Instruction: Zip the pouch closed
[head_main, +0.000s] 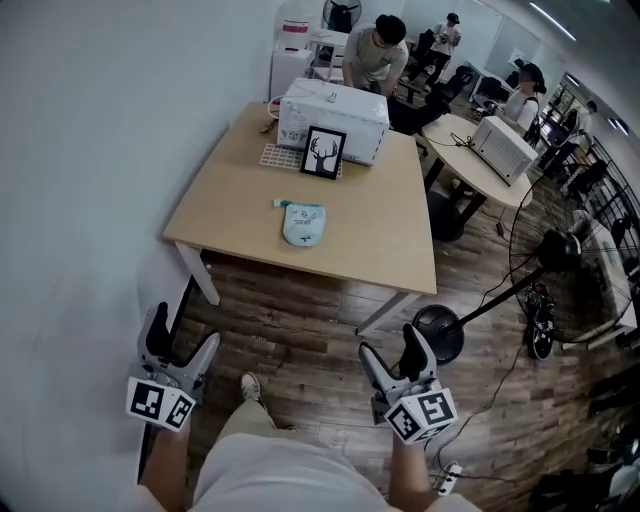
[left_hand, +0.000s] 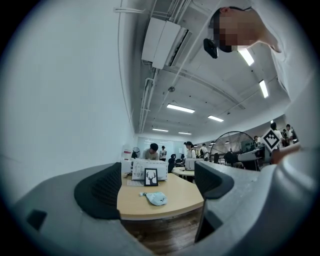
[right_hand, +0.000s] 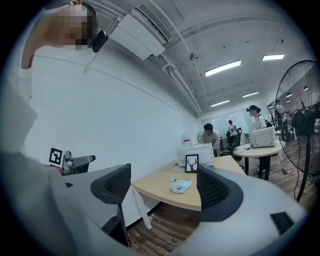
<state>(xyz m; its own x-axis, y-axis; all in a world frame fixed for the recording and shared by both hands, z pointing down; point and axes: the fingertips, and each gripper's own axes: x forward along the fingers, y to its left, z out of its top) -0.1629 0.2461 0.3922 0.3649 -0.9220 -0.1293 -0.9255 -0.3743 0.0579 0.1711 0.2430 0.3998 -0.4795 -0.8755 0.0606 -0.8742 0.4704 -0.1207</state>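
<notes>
- Table (head_main: 390, 250) is the biggest thing for you here: it stands well ahead of you across the wooden floor (head_main: 300, 310), with a white appliance (head_main: 333, 120) and a framed deer picture (head_main: 323, 152) on its far part.
- Step in hand, as I judge it, is only the approach (the zipping itself is not yet begun): you stand back from the table and touch nothing.
- Left gripper (head_main: 183, 337) and right gripper (head_main: 392, 347) hang low before your legs, and both point about level toward the table. Each one has its jaws spread wide, with only air between them.
- Pouch (head_main: 303, 223), light blue, lies flat near the middle of the table, in front of the picture and apart from it.
- It is well apart from your fingers (left_hand: 102, 190) on both sides. Each gripper view shows it far off in the gap between the pads, which is only the line of sight.
- Next move calls for you to step up to the table and lower both grippers to the pouch. One should pin the fabric beside the zipper and the other should take the pull.
- Zipper pull is too small to make out from here, so look for it when you are near.
</notes>
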